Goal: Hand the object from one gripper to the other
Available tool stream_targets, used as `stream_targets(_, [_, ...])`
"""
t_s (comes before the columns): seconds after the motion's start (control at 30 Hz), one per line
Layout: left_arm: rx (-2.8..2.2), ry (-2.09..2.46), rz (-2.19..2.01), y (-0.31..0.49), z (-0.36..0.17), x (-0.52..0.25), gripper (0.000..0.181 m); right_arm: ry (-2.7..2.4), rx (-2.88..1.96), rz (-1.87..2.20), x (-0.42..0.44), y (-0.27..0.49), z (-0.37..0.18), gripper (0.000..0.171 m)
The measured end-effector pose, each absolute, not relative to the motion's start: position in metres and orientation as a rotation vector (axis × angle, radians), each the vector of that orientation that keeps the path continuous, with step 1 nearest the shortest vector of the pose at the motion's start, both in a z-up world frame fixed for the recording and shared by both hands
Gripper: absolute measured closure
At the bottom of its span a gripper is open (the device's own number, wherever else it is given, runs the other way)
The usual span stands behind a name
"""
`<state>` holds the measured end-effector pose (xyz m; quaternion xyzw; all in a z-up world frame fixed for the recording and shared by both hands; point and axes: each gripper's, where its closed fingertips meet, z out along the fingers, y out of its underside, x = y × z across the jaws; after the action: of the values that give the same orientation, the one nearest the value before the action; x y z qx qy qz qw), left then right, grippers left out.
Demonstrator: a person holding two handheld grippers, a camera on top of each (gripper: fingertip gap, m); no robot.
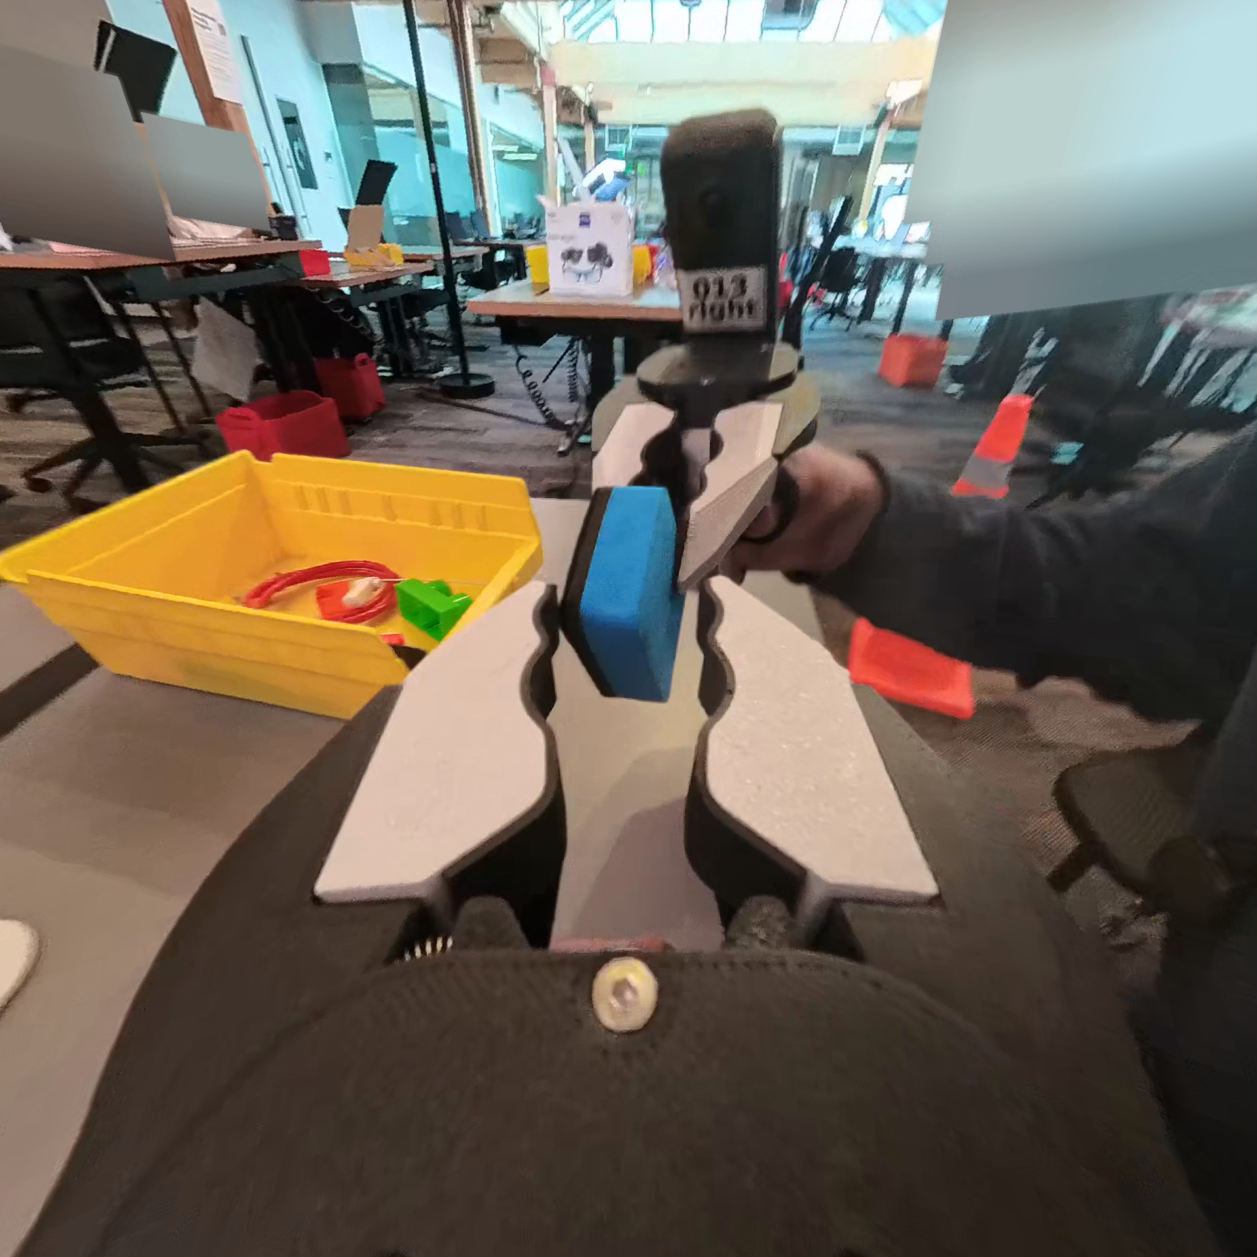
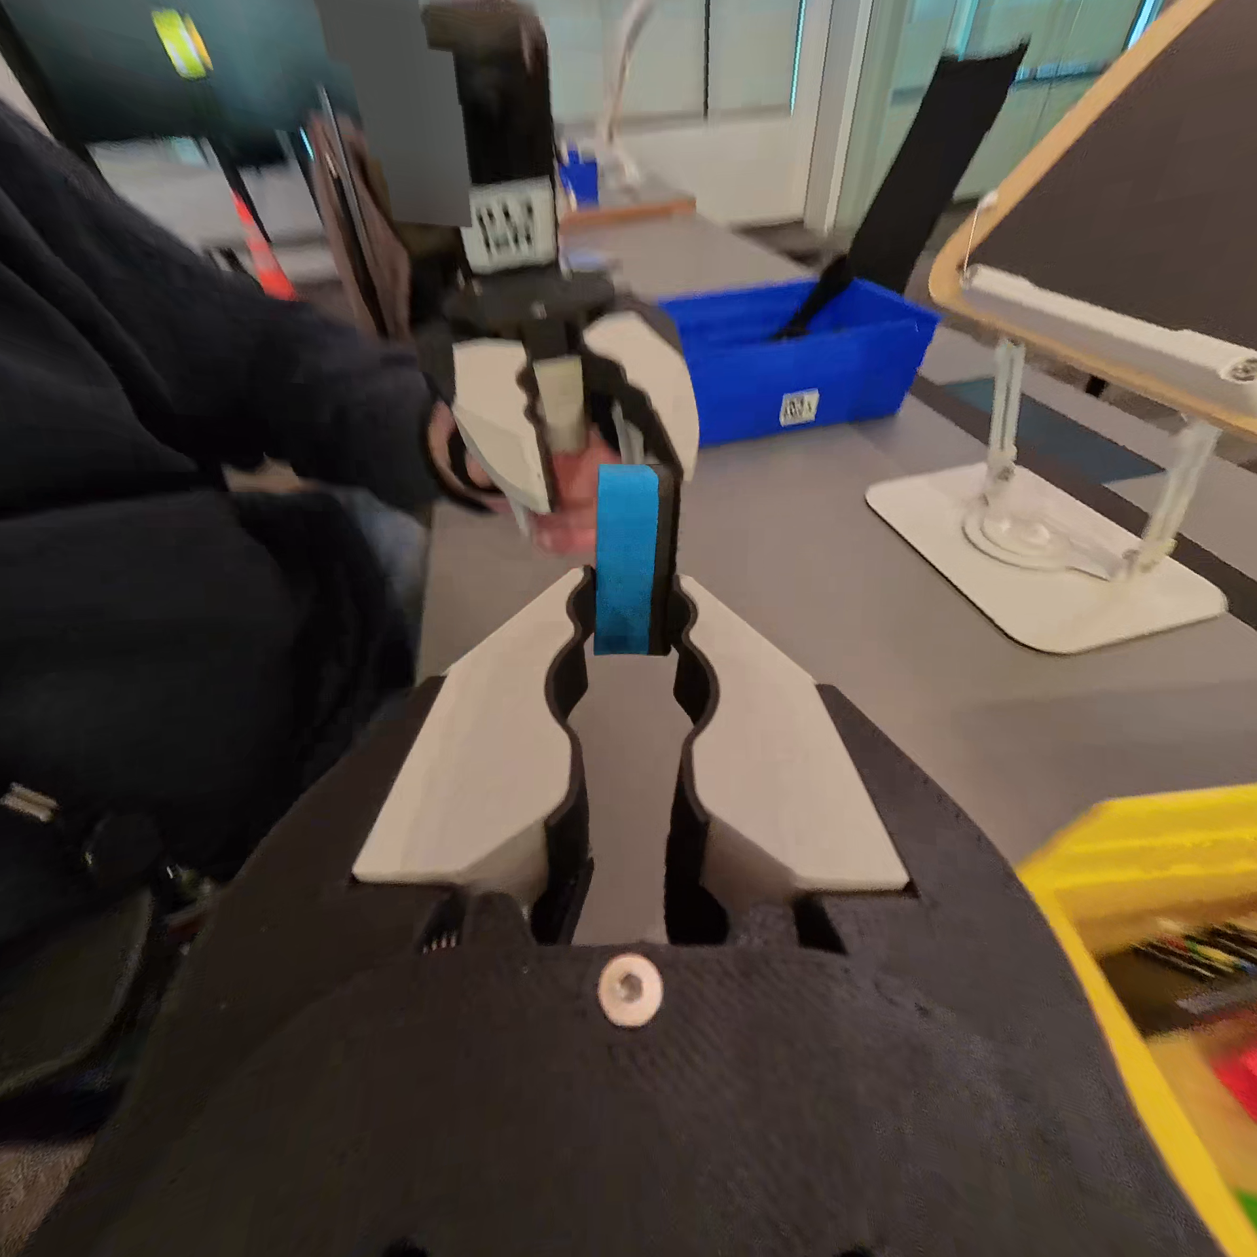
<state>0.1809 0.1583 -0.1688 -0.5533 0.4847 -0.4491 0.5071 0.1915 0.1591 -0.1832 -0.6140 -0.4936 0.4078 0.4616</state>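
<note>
Left wrist view, yellow bin (image 1: 204, 612), red cable (image 1: 320, 588)

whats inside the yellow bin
In the yellow bin: a coiled red cable, a green plastic block and a small red piece. The front wall hides whatever lies lower.

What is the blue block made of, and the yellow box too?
The blue block looks like soft matte foam: fuzzy grain, rounded edges, with a black layer on one side. The right gripper pinches it. The yellow box looks like hard, smooth moulded plastic, slightly shiny, with thin ribbed walls.
</note>
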Motion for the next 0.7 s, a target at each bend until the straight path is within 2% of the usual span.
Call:
stream_targets(0.17, [-1.456,1.239,-0.951,0.166,-0.165,0.181,0.125,-1.451,-1.531,0.464,0.203,0.176,-0.192,0.154])
stream_targets(0.23, [-1.588,1.215,-1.004,0.171,-0.173,0.186,0.103,-1.493,-1.493,0.311,0.204,0.179,-0.189,0.154])
stream_targets(0.33, [-1.736,1.136,-1.129,0.177,-0.184,0.190,0.083,-1.525,-1.403,0.083,0.203,0.181,-0.184,0.154])
stream_targets(0.5, [-1.815,1.004,-1.388,0.178,-0.187,0.198,0.085,-1.560,-1.250,-0.239,0.196,0.179,-0.185,0.153])
stream_targets(0.7, [-1.800,0.986,-1.365,0.177,-0.188,0.204,0.112,-1.555,-1.185,-0.409,0.191,0.179,-0.190,0.153])
